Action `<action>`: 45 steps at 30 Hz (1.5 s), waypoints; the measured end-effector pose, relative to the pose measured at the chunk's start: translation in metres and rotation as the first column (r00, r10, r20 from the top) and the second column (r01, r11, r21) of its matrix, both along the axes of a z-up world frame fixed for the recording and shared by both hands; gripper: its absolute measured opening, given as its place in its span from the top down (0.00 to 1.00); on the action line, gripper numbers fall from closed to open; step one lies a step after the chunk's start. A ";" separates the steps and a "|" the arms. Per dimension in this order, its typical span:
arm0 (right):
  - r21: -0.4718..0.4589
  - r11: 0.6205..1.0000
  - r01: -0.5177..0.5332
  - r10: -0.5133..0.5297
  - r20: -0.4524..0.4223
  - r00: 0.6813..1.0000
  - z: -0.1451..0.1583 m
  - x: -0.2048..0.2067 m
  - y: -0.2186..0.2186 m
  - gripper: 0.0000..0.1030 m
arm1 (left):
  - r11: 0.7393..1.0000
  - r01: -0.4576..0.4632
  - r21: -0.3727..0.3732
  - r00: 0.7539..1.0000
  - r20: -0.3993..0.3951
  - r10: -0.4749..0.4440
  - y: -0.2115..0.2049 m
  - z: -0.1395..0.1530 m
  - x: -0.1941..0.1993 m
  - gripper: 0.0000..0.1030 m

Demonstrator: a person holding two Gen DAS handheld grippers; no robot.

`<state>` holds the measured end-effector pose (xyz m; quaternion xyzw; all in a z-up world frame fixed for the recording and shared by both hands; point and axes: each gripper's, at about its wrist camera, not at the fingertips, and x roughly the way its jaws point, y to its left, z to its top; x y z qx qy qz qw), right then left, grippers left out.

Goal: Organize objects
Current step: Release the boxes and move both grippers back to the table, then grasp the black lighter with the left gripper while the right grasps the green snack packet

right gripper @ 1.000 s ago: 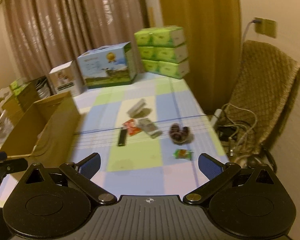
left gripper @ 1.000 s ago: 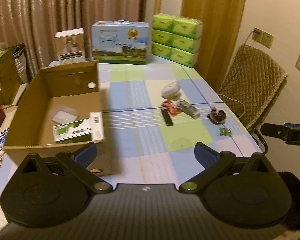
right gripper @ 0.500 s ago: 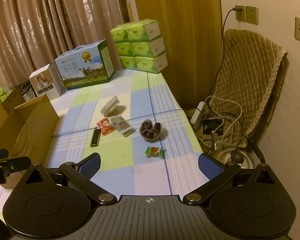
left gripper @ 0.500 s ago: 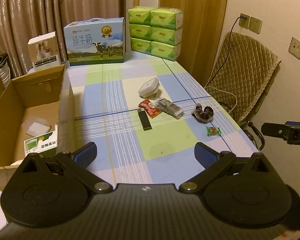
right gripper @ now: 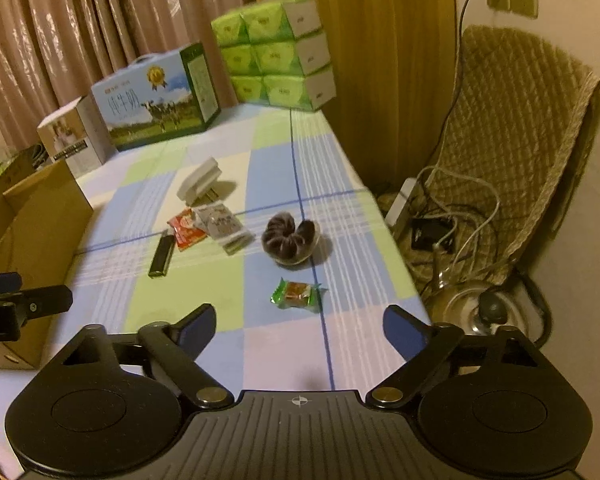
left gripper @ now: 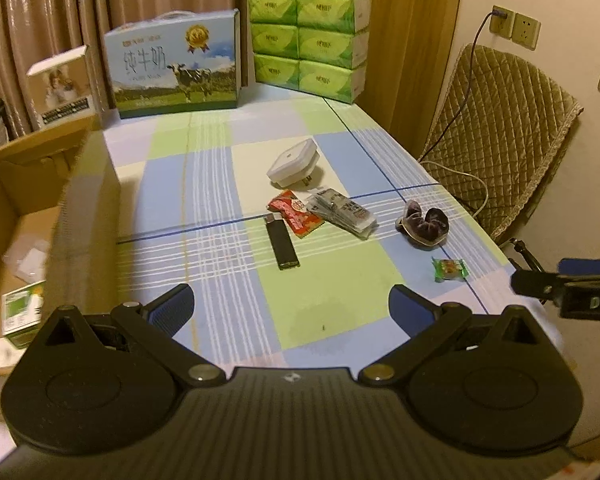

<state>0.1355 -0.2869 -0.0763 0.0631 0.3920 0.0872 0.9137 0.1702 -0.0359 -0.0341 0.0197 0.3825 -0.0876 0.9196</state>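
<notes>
Small items lie on the checked tablecloth: a black lighter [left gripper: 282,245] [right gripper: 162,255], a red snack packet [left gripper: 296,213] [right gripper: 185,229], a stack of grey sachets [left gripper: 342,211] [right gripper: 223,224], a white plug adapter [left gripper: 292,163] [right gripper: 200,182], a dark scrunchie [left gripper: 423,226] [right gripper: 288,237] and a green candy [left gripper: 449,269] [right gripper: 297,295]. A cardboard box [left gripper: 84,216] [right gripper: 36,224] stands at the left with a green carton [left gripper: 20,312] inside. My left gripper [left gripper: 291,309] is open and empty, short of the lighter. My right gripper [right gripper: 298,327] is open and empty, just short of the candy.
A milk carton case [left gripper: 176,64], a small white box [left gripper: 62,86] and stacked green tissue packs [left gripper: 310,44] stand at the table's far end. A quilted chair [right gripper: 512,152] with cables and a power strip [right gripper: 400,208] is right of the table edge.
Both grippers have swung right and nearer the items. The left view has turned away from the box towards the lighter. The right gripper now faces the candy. Both stay open.
</notes>
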 end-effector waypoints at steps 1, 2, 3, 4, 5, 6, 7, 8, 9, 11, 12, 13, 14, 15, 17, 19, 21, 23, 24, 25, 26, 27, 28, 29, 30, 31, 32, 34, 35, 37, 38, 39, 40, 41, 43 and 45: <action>0.003 1.000 -0.002 0.002 -0.004 1.000 -0.007 0.006 0.001 0.24 | 1.000 0.001 -0.001 1.000 -0.003 -0.001 -0.001 -0.005 0.004 0.01; 0.000 1.000 -0.001 0.001 -0.008 1.000 -0.012 0.010 0.002 0.27 | 1.000 0.001 0.000 1.000 -0.006 -0.001 -0.001 -0.009 0.009 0.01; -0.003 1.000 -0.001 0.001 -0.012 1.000 -0.018 0.015 0.003 0.27 | 1.000 0.001 0.002 1.000 -0.011 -0.001 -0.001 -0.014 0.013 0.01; -0.003 1.000 -0.003 0.003 -0.015 1.000 -0.025 0.021 0.004 0.29 | 1.000 0.001 0.003 1.000 -0.015 -0.001 -0.002 -0.019 0.018 0.01; -0.004 1.000 -0.005 0.005 -0.017 1.000 -0.030 0.025 0.006 0.30 | 1.000 0.001 0.003 1.000 -0.019 -0.001 -0.002 -0.023 0.022 0.01; -0.008 1.000 -0.005 0.005 -0.019 1.000 -0.035 0.029 0.007 0.31 | 1.000 0.000 0.004 1.000 -0.023 0.000 -0.002 -0.027 0.026 0.01; -0.012 1.000 -0.005 0.005 -0.022 1.000 -0.041 0.034 0.008 0.32 | 1.000 -0.001 0.004 1.000 -0.029 0.001 -0.002 -0.032 0.031 0.01; -0.014 1.000 -0.004 0.003 -0.026 1.000 -0.046 0.038 0.008 0.33 | 1.000 0.000 0.005 0.999 -0.033 0.000 -0.002 -0.036 0.034 0.01; -0.016 1.000 -0.003 0.003 -0.031 1.000 -0.052 0.043 0.009 0.33 | 1.000 0.002 0.005 0.999 -0.038 -0.002 -0.003 -0.040 0.038 0.01; -0.023 1.000 -0.007 0.006 -0.035 0.999 -0.060 0.050 0.012 0.36 | 1.000 0.003 0.007 0.999 -0.040 -0.002 -0.004 -0.047 0.043 0.01; -0.027 1.000 -0.011 0.010 -0.035 0.999 -0.064 0.053 0.014 0.37 | 1.000 0.004 0.005 0.999 -0.043 -0.004 -0.004 -0.051 0.046 0.01; -0.029 0.999 -0.016 0.015 -0.036 0.999 -0.067 0.056 0.016 0.39 | 1.000 0.002 0.002 0.999 -0.047 -0.002 -0.004 -0.054 0.048 0.01; -0.032 0.999 -0.018 0.017 -0.037 0.999 -0.069 0.057 0.018 0.41 | 1.000 -0.002 -0.002 0.999 -0.051 0.002 -0.003 -0.057 0.051 0.01; -0.035 0.999 -0.019 0.018 -0.034 0.999 -0.072 0.059 0.021 0.42 | 1.000 -0.005 -0.004 0.998 -0.055 0.005 -0.003 -0.059 0.053 0.01; -0.055 0.998 -0.017 0.016 -0.017 1.000 -0.073 0.061 0.027 0.42 | 1.000 -0.007 -0.008 0.998 -0.061 0.006 -0.002 -0.064 0.056 0.01; -0.068 0.998 -0.016 0.015 -0.011 1.000 -0.075 0.064 0.033 0.43 | 1.000 -0.009 -0.008 0.998 -0.065 0.009 -0.001 -0.068 0.059 0.01; -0.115 0.993 -0.020 0.019 -0.014 1.000 -0.075 0.067 0.041 0.48 | 1.000 -0.011 -0.009 0.998 -0.069 0.010 0.000 -0.071 0.062 0.01; -0.162 0.987 -0.018 0.015 -0.014 1.000 -0.076 0.067 0.047 0.61 | 1.000 -0.016 -0.009 0.997 -0.071 0.016 0.001 -0.073 0.064 0.02; -0.173 0.985 -0.012 0.010 -0.014 1.000 -0.076 0.067 0.048 0.63 | 1.000 -0.020 -0.010 0.997 -0.072 0.019 0.001 -0.074 0.066 0.01; -0.177 0.984 -0.009 0.007 -0.014 1.000 -0.077 0.066 0.048 0.65 | 1.000 -0.022 -0.013 0.997 -0.074 0.021 0.002 -0.075 0.067 0.01; -0.183 0.983 -0.007 0.005 -0.012 1.000 -0.077 0.066 0.048 0.68 | 1.000 -0.023 -0.013 0.997 -0.075 0.022 0.002 -0.076 0.068 0.01; -0.188 0.982 -0.010 0.009 -0.010 1.000 -0.077 0.066 0.048 0.70 | 1.000 -0.024 -0.012 0.997 -0.075 0.023 0.002 -0.076 0.069 0.01; -0.187 0.982 -0.015 0.013 -0.008 1.000 -0.078 0.066 0.047 0.74 | 1.000 -0.024 -0.013 0.997 -0.075 0.023 0.002 -0.077 0.071 0.01; -0.183 0.983 -0.017 0.015 -0.009 1.000 -0.077 0.066 0.046 0.76 | 1.000 -0.024 -0.014 0.997 -0.076 0.023 0.002 -0.078 0.072 0.02; -0.176 0.984 -0.018 0.017 -0.009 1.000 -0.077 0.066 0.046 0.76 | 1.000 -0.025 -0.016 0.997 -0.075 0.023 0.002 -0.078 0.074 0.02; -0.165 0.986 -0.021 0.020 -0.011 1.000 -0.076 0.067 0.044 0.77 | 1.000 -0.024 -0.019 0.997 -0.073 0.023 0.001 -0.079 0.076 0.02; -0.158 0.987 -0.022 0.020 -0.011 1.000 -0.075 0.067 0.044 0.77 | 1.000 -0.022 -0.020 0.997 -0.071 0.021 0.000 -0.079 0.078 0.02; -0.149 0.989 -0.023 0.023 -0.001 1.000 -0.071 0.069 0.045 0.77 | 1.000 -0.018 -0.026 0.998 -0.061 0.016 -0.003 -0.081 0.083 0.02; -0.140 0.990 -0.023 0.024 0.001 1.000 -0.069 0.069 0.045 0.77 | 0.999 -0.015 -0.028 0.998 -0.059 0.013 -0.005 -0.082 0.086 0.05; -0.132 0.991 -0.026 0.027 0.003 1.000 -0.067 0.070 0.047 0.77 | 1.000 -0.006 -0.028 0.998 -0.058 0.004 -0.008 -0.086 0.095 0.12; -0.132 0.991 -0.028 0.029 0.004 1.000 -0.067 0.071 0.047 0.77 | 1.000 -0.005 -0.029 0.998 -0.055 0.004 -0.010 -0.087 0.098 0.15; -0.130 0.991 -0.029 0.029 0.004 1.000 -0.066 0.072 0.047 0.77 | 1.000 -0.006 -0.028 0.999 -0.049 0.004 -0.011 -0.089 0.101 0.16; -0.127 0.991 -0.029 0.029 0.003 1.000 -0.066 0.072 0.048 0.77 | 1.000 -0.005 -0.027 0.999 -0.043 0.004 -0.013 -0.091 0.104 0.20; -0.128 0.991 -0.029 0.030 0.004 1.000 -0.066 0.073 0.048 0.77 | 1.000 -0.006 -0.023 0.999 -0.035 0.005 -0.014 -0.093 0.107 0.26; -0.126 0.991 -0.032 0.032 0.001 0.999 -0.067 0.073 0.048 0.77 | 1.000 -0.013 -0.008 1.000 -0.021 0.012 -0.016 -0.096 0.113 0.36; -0.127 0.991 -0.035 0.035 -0.001 0.999 -0.067 0.074 0.049 0.77 | 1.000 -0.019 0.015 1.000 -0.014 0.019 -0.018 -0.102 0.118 0.46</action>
